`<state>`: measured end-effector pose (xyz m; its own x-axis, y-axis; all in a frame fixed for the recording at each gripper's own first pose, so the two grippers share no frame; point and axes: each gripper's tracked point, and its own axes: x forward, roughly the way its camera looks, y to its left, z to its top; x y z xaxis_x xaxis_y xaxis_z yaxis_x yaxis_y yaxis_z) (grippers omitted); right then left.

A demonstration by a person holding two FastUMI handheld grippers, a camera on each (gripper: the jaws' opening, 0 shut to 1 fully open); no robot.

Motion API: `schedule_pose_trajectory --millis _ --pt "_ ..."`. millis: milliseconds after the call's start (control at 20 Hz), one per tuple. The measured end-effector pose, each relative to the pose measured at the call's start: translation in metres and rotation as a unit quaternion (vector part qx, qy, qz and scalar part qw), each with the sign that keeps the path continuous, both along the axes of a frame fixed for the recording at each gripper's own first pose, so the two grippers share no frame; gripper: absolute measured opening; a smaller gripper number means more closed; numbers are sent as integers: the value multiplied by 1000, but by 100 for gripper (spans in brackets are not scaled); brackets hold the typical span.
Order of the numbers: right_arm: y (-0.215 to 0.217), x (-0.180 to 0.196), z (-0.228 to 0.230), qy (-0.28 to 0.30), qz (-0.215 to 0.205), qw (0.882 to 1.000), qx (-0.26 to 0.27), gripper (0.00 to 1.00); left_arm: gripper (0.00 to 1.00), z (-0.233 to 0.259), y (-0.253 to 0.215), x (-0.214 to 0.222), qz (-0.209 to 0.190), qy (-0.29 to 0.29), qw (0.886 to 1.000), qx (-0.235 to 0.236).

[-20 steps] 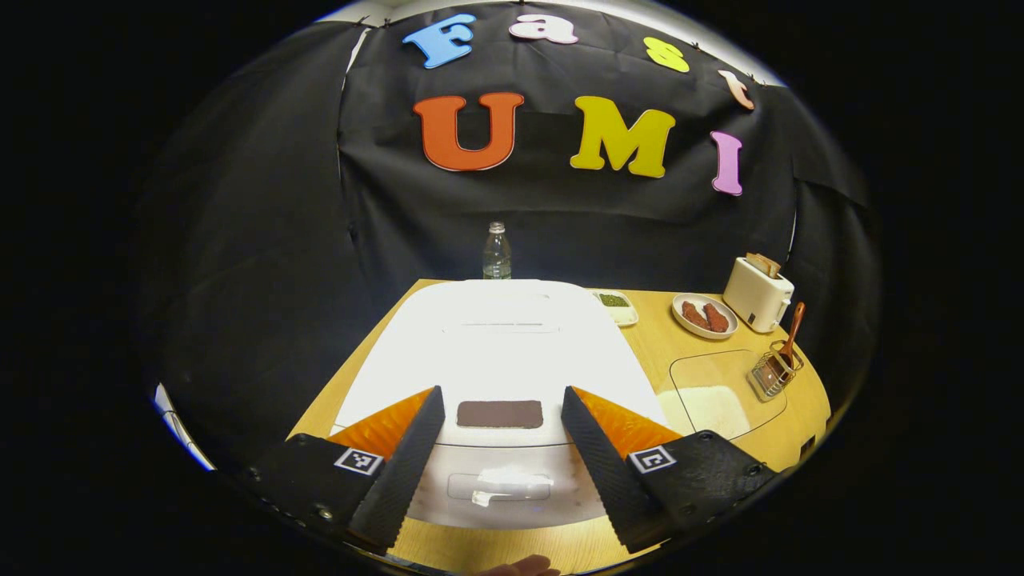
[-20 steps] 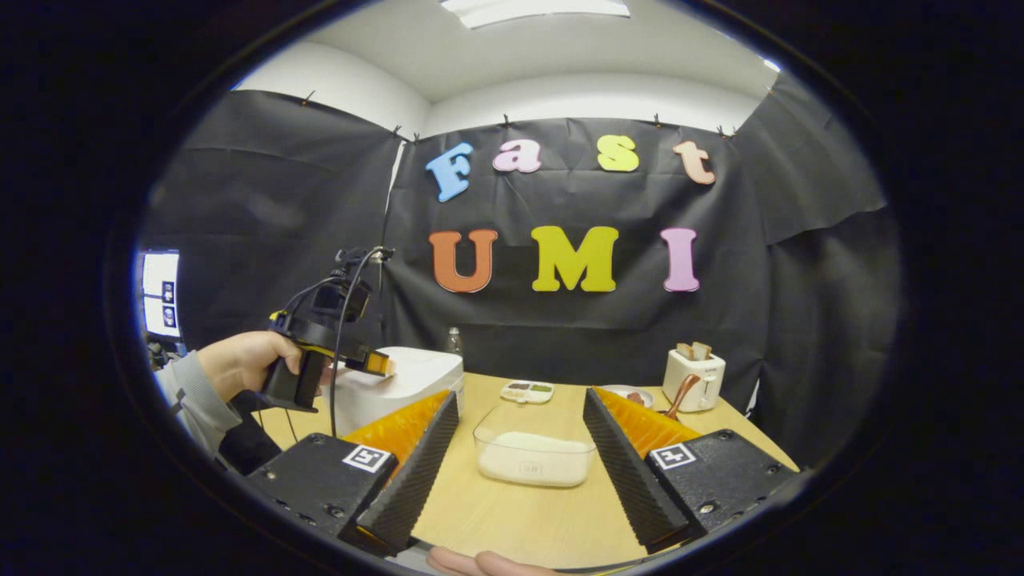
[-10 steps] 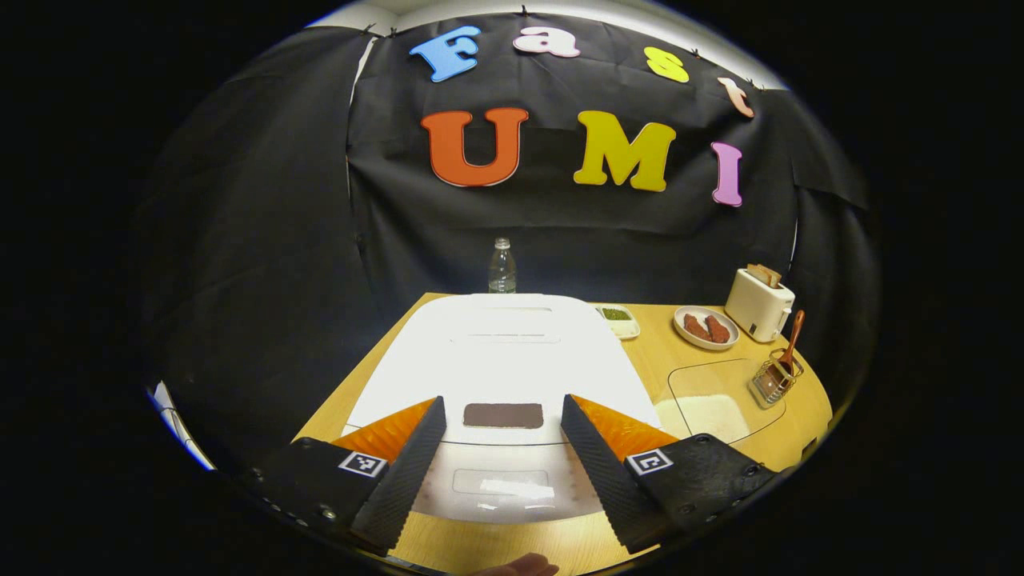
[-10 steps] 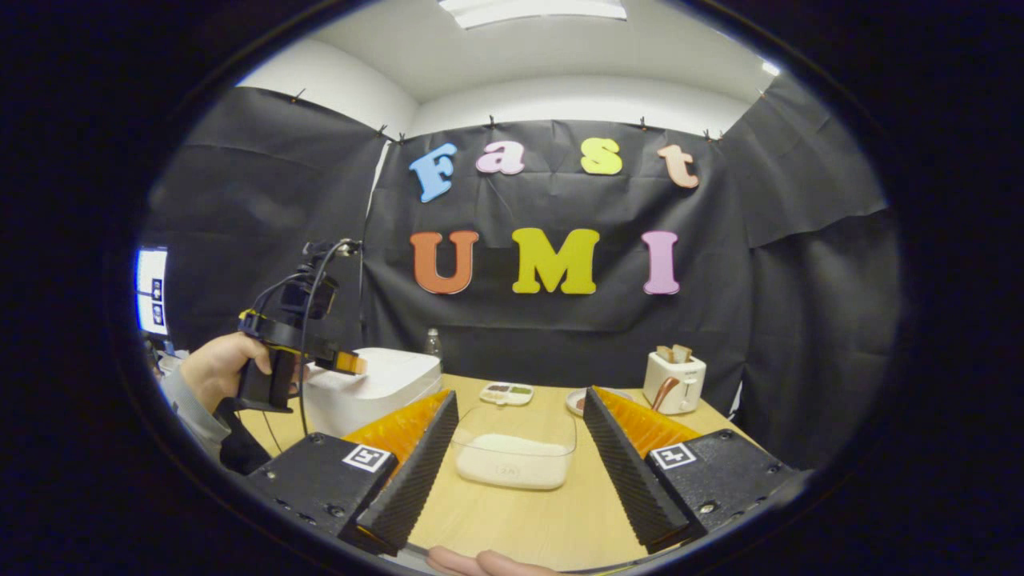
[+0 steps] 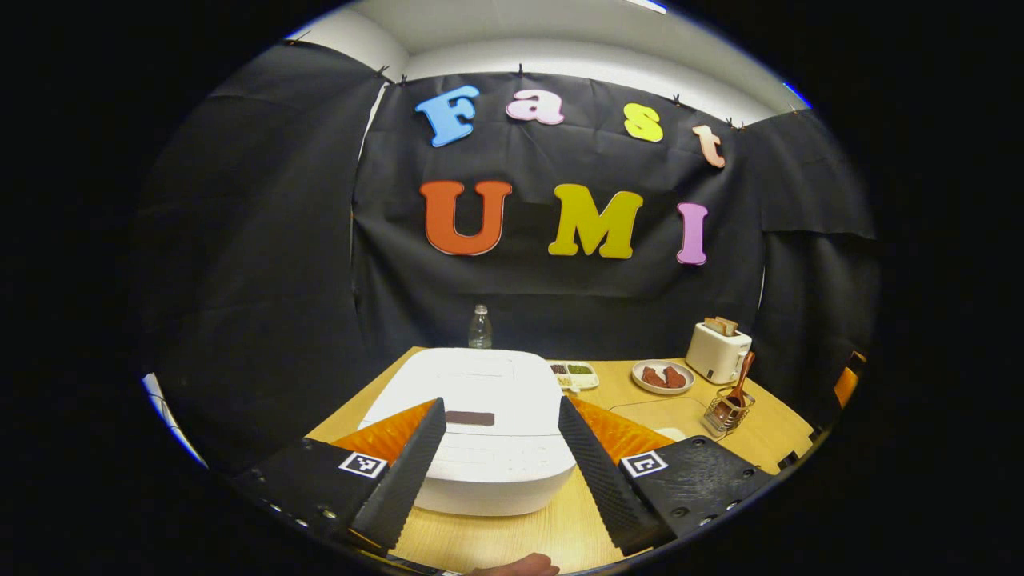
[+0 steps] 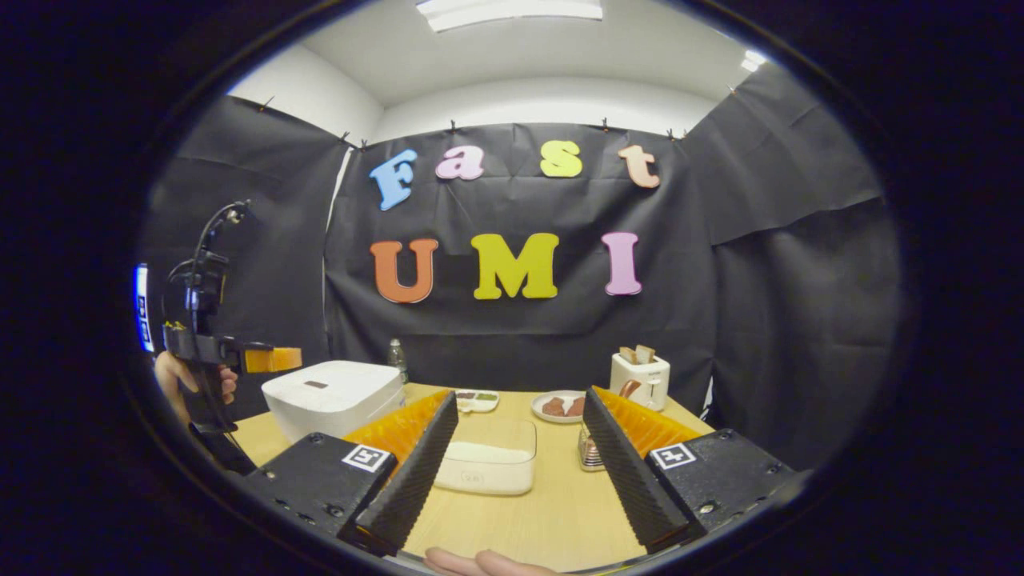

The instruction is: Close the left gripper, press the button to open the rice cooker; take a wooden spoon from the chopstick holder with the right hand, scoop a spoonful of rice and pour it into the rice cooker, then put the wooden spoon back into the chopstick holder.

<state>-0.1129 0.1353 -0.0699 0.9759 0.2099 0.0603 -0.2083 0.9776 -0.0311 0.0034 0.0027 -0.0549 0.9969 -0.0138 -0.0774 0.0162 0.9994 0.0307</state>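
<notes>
Wooden spoon (image 5: 741, 378) — bowl hidden inside chopstick holder (image 5: 722, 413).

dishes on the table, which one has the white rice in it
The clear tub, nearest the right tongs. The round plate holds brown pieces and the divided tray holds green and dark bits.

Rice cooker (image 5: 472, 416) blocks table's (image 5: 560, 528) left; bare strip in front.

At the bottom of the frame the left gripper (image 5: 498, 468) stands open before the closed white rice cooker (image 5: 480, 416) at centre; at right, a wooden spoon (image 5: 741, 376) stands in the wire chopstick holder (image 5: 722, 412).
</notes>
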Motion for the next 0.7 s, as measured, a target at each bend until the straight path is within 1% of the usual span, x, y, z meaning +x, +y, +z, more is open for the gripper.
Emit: schedule_pose_trajectory --millis 50,200,250,300,400,450,500,550,600,650,700 --pt "1 -1 0 1 3 1000 2 96 91 4 -4 -10 -4 -13 1000 2" --pt "-4 -3 3 0 -7 1000 5 96 90 11 -15 -43 -16 -34 999 7" --pt "-8 -3 5 -4 -18 1000 13 96 92 13 -15 -54 -16 -42 999 11" --pt "-13 -3 8 -9 -32 999 19 100 92 17 -15 -63 -13 -53 998 12" --pt "-18 -1 4 0 -55 998 17 100 92 14 -21 -82 -16 -54 998 10" --pt "-16 -3 1 9 -53 998 14 96 92 15 -24 -92 -18 -58 998 12" --pt "-10 -6 4 13 -44 999 14 96 93 20 -25 -102 -17 -67 997 17" --pt "-8 -10 5 14 -38 999 19 100 93 22 -25 -109 -16 -74 997 21" --pt "-10 -13 6 14 -36 999 25 100 93 26 -26 -116 -13 -82 996 19" --pt "-11 -14 9 12 -36 999 26 96 93 29 -30 -123 -12 -88 996 10" --pt "-14 -15 10 9 -39 999 25 96 92 28 -36 -126 -17 -89 996 1"
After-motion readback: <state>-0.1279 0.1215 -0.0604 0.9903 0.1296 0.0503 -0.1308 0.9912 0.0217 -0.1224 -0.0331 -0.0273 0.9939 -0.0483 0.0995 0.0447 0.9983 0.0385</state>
